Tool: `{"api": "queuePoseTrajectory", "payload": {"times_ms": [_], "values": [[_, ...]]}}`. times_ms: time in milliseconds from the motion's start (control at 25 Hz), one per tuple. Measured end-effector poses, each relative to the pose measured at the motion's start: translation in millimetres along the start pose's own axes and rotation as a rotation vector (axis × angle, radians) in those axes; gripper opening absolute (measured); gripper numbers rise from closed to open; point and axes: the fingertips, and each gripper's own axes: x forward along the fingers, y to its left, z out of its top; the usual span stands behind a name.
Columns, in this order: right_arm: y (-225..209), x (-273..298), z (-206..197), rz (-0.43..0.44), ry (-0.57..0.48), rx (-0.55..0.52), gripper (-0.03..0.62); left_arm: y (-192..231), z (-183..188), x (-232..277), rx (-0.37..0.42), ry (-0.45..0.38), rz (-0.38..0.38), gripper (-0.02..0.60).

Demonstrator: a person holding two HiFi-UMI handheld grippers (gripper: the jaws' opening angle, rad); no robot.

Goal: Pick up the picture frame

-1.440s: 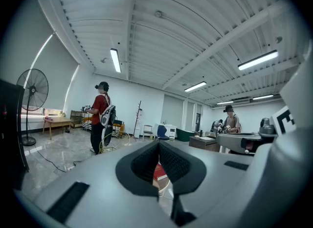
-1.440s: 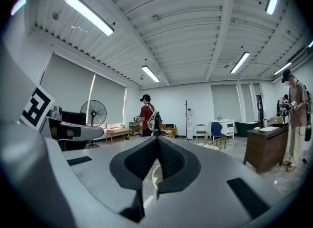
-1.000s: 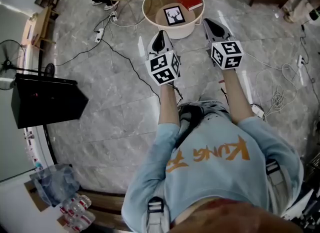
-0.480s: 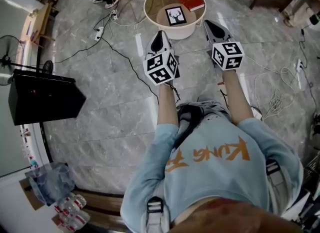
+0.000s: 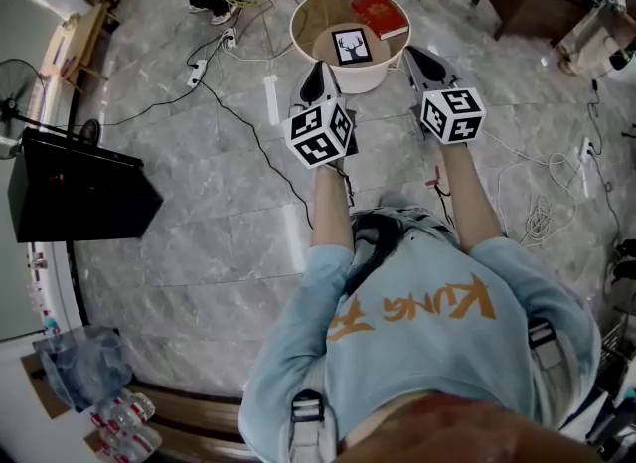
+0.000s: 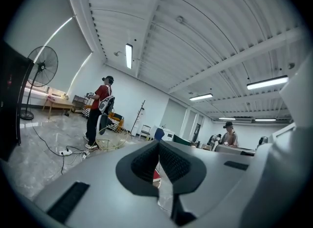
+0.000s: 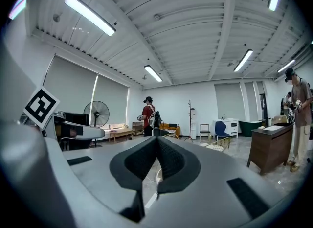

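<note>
1. The picture frame lies face up on the floor of the round basket, far centre, just ahead of both grippers. Nothing touches it.
2. Your left gripper and right gripper are both clenched on nothing, pads pressed together, 1 at each side of the basket's near wall. Go in like that and you only shove the frame, so part the jaws first.
3. The frame seems to lie flat, so a jaw may ride over its edge instead of getting under it. If its face is glazed, it could also slip from the pads.
4. The red book sits just far-right of the frame, and a wide reach may pinch or drag it too.
5. A low approach may knock the basket's wall and shift everything inside.
6. Cables trail across the floor to your left, so mind your feet.
7. Both gripper views look level across the room and show no frame. Whether the frame and the book touch, I cannot tell, and the frame's thickness is too small to make out.
</note>
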Motion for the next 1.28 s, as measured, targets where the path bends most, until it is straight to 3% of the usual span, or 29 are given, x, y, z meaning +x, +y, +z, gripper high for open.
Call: {"api": "queuePoseTrajectory", "payload": {"times_ms": [360,840,1040,1280], "values": [[-18.4,18.3,-8.1,-0.004,0.022,0.021,-0.003,19.3,-10.2,19.2,-0.039,0.022,0.028,0.020],[-29.3,119.3,-37.0,0.076,0.078,0.083,-0.002,70.4,-19.5,88.8,-0.041,0.084,0.115,0.020],[-67.4,165.0,-40.2,0.060,0.080,0.131,-0.003,77.0,-38.8,151.1,-0.044,0.151,0.103,0.020],[-151.2,214.5,-39.3,-0.002,0.095,0.151,-0.003,68.0,-49.3,240.8,-0.046,0.199,0.088,0.020]]}}
